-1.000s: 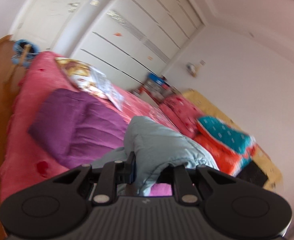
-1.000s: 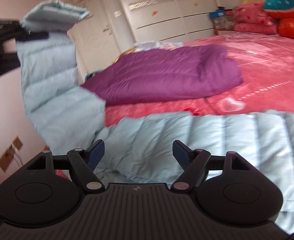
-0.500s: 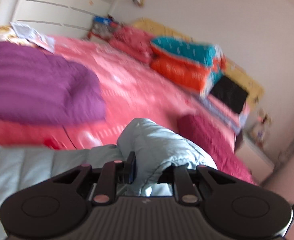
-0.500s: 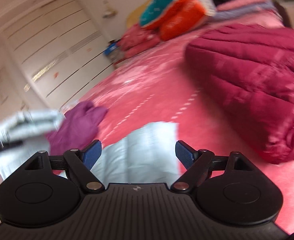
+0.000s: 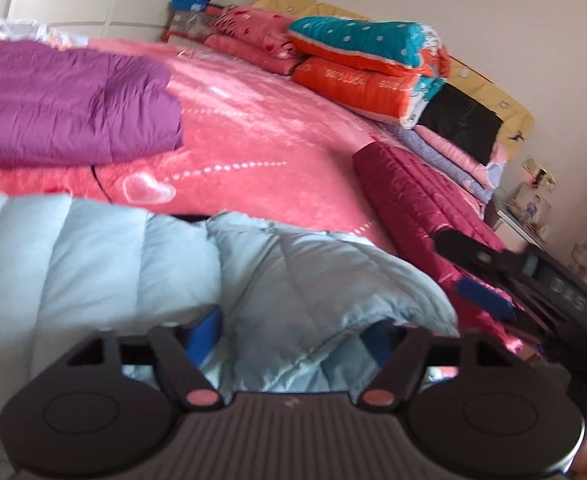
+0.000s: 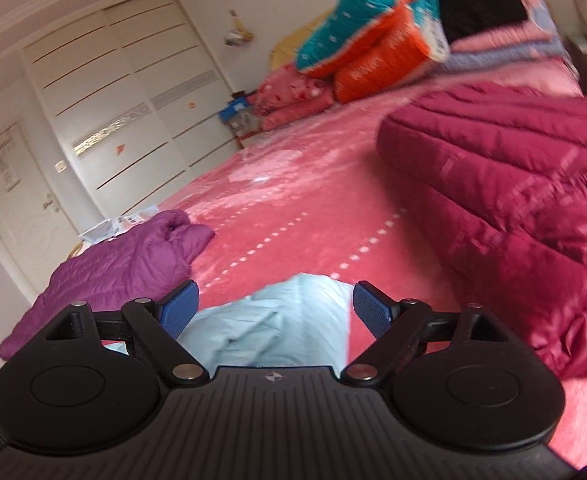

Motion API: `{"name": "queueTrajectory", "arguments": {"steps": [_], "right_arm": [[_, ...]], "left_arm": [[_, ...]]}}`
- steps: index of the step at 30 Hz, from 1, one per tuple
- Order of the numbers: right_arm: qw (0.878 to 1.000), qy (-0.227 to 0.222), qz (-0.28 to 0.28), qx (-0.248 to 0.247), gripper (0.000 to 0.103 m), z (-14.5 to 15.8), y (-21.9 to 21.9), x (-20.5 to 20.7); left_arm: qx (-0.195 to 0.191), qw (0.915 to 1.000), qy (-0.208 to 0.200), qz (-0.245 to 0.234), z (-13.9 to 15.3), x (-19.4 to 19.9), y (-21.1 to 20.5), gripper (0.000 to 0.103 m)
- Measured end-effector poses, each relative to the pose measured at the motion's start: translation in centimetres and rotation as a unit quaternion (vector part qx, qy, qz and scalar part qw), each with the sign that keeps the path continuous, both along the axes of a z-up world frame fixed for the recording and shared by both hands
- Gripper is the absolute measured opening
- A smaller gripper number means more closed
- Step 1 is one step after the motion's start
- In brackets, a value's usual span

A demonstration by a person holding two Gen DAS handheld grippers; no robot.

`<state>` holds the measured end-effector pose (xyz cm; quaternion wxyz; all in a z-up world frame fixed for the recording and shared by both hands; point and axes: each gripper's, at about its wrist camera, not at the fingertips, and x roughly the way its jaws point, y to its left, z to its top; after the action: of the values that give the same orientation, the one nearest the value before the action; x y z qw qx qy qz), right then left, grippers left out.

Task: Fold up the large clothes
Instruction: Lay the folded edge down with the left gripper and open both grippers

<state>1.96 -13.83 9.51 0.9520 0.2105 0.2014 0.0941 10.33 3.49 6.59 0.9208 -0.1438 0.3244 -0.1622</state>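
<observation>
Pink bed (image 5: 277, 128) — both hand-held grippers (image 5: 293, 336) (image 6: 273, 312) tilted down, jaws wide, just released — over pale-blue jacket (image 5: 93, 264).

Pink bed (image 5: 261, 120), white wardrobe (image 6: 125, 120), pale walls, stacked bedding (image 5: 365, 64).

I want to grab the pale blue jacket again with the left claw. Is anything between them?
Nothing visible. The left claw has just opened, and a fold of the jacket lies directly between its jaws. The right claw is off to the side, over the maroon coat.
</observation>
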Motion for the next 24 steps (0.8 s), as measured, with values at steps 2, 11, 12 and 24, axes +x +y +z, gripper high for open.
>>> {"name": "queueTrajectory", "arguments": {"steps": [2, 11, 12, 24], "right_arm": [[1.000, -0.018, 0.013, -0.013, 0.103, 0.5, 0.9, 0.1], [0.997, -0.038, 0.061, -0.022, 0.103, 0.4, 2.8, 0.9], [0.997, -0.037, 0.067, -0.023, 0.103, 0.5, 3.2, 0.9], [0.981, 0.064, 0.058, -0.172, 0.103, -3.9, 6.6, 6.2]], "left_arm": [[0.003, 0.9999, -0.010, -0.012, 0.7, -0.8, 0.1, 0.090], [0.034, 0.9972, -0.060, -0.028, 3.4, -3.8, 2.2, 0.094], [0.033, 0.9974, -0.062, -0.016, 3.6, -3.7, 3.2, 0.092], [0.112, 0.9831, -0.028, 0.142, -0.1, 0.8, 12.2, 0.046]]}}
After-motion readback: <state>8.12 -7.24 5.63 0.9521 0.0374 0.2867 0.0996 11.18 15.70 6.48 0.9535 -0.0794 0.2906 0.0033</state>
